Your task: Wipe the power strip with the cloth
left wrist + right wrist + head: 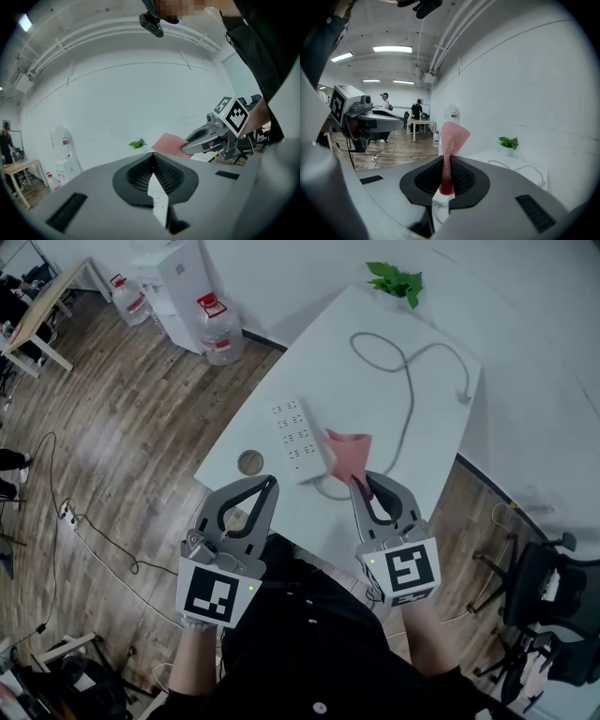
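— Where's the power strip (296,439)?
— Flat on the white table (412,343), near its front edge. Only the head view shows it whole; the left gripper view catches just a sliver of it through the jaw gap.
— And the cloth (347,454)?
— Pink, just beside the strip's right end. The right gripper (362,482) is clamped on its narrow end.
— The left gripper (273,482)?
— Jaws together, nothing between them.
— Anything hidden?
— The grey cable (409,381) disappears behind the cloth. The labels on the water bottles (218,329) are too small to read.

Bright, even ceiling-strip light; both gripper views bend strongly at edges.
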The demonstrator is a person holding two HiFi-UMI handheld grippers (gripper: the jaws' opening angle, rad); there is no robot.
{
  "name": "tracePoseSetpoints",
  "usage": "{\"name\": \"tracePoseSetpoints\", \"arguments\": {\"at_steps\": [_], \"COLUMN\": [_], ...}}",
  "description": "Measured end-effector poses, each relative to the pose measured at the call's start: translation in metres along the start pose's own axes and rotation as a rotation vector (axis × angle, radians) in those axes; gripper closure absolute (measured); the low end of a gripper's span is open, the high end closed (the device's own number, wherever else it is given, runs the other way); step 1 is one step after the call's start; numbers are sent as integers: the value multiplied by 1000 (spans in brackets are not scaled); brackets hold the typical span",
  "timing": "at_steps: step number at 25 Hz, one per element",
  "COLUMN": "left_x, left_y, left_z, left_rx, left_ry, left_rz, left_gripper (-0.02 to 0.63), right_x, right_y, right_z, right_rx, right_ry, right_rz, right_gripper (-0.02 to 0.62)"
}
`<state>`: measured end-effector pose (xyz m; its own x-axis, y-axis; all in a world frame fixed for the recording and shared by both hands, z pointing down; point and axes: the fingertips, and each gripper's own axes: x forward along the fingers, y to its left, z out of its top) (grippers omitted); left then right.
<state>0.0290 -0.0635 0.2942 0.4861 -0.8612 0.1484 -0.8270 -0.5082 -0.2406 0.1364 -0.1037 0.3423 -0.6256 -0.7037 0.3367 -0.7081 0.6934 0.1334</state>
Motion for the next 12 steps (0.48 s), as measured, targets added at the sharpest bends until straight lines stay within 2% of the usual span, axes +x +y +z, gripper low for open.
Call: {"name": "tracePoseSetpoints", "arguments": {"at_steps": [5, 8, 12], "left_x": [23, 31, 39], "left_y": [11, 21, 34], "left_z": [0, 5, 1], "left_rx": [0, 31, 15], "left_ry": [-8, -36, -23], "left_rz": [-44, -63, -65], "left_gripper": [592, 592, 592], "right_x": [15, 25, 38], "right_y": [-20, -27, -37], "right_z": [8, 13, 18], "right_rx": [-8, -2, -5], "right_ry": [2, 1, 5], "right_rz": [-38, -64, -82], "right_gripper": [546, 546, 546]}}
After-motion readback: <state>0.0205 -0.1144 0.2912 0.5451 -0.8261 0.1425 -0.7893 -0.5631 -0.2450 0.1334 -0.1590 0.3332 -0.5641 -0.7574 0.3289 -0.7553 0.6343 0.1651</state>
